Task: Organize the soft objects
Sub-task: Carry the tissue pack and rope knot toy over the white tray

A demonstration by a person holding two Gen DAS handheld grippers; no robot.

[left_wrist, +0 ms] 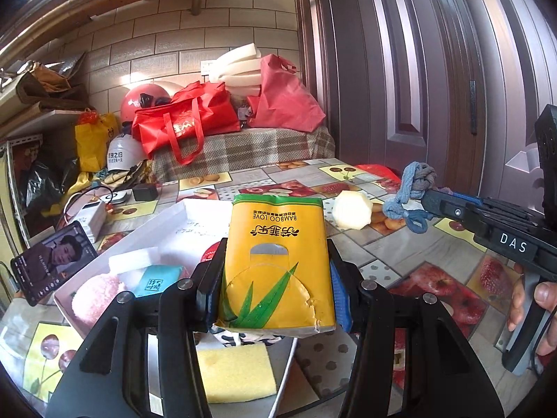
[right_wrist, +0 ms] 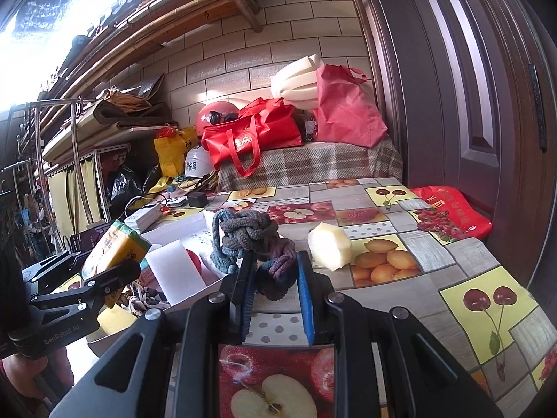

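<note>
The yellow tissue pack (left_wrist: 276, 261) is clamped across its width between the 2 pads of the left gripper (left_wrist: 275, 271), whose jaws stand partly closed on it. Its long axis runs straight ahead along the fingers, the crimped end farthest from the hand, the printed face up. It hangs above the table, with the white box (left_wrist: 167, 223) just to the gripper's left and below, and a yellow sponge (left_wrist: 236, 372) under the jaws.

The right gripper (right_wrist: 275, 278) has its jaws drawn tight on the knotted rope toy (right_wrist: 250, 244), which bunches ahead of and above its fingertips; its loose loops trail left.

Judged from this, both hands are mid-carry toward the box, which already holds a pink puff (left_wrist: 94, 299) and a teal packet (left_wrist: 156, 280). Next, the pack likely needs swinging left over the box, then lowering flat into the bare part before letting go. A white foam lump (left_wrist: 351, 214) waits beyond.
</note>
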